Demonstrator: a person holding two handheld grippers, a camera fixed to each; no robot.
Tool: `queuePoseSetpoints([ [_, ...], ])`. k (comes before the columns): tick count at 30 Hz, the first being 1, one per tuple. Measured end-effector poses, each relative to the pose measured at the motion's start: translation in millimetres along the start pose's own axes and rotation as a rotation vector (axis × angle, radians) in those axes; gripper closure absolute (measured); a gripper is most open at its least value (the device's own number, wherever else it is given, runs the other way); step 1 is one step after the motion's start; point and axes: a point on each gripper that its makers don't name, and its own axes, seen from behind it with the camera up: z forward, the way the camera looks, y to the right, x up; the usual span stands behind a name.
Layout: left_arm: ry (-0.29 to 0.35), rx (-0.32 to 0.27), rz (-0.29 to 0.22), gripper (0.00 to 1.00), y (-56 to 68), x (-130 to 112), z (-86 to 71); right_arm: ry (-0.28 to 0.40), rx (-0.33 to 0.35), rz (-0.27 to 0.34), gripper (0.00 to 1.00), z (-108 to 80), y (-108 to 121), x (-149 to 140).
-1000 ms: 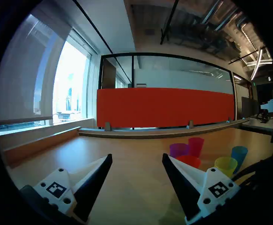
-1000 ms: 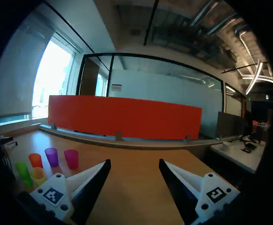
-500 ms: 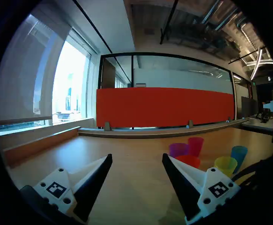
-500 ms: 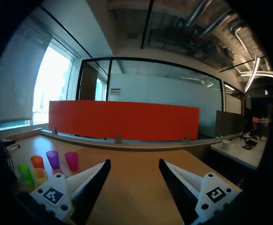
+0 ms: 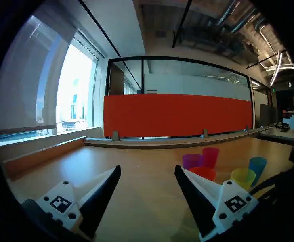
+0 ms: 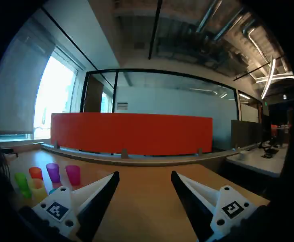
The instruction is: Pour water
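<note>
Right gripper (image 6: 144,174) has tilted upward above the wooden table (image 6: 147,213).

A cluster of cups (image 5: 211,157) stands on the table (image 5: 147,155), to the right of the left gripper (image 5: 147,167) and to the left of the right gripper (image 6: 144,173). A partition (image 5: 175,115) runs along the table's far edge. Windows (image 5: 74,101) lie to the left, and another desk (image 5: 282,135) stands far right.
</note>
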Motion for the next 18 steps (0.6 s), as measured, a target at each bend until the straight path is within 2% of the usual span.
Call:
queuePoseSetpoints([
  [6,0.0,0.0,0.0,0.01,0.3,-0.4,-0.1,0.004,0.019,-0.005,0.01,9.7,-13.6,-13.7],
  [11,0.0,0.0,0.0,0.01,0.0,-0.6,0.0,0.0,0.035,0.017,0.01,18.0,-21.7,-26.1],
  [18,0.0,0.0,0.0,0.01,-0.4,-0.3,-0.6,-0.022,0.043,0.027,0.01,21.2,-29.8,-46.9],
])
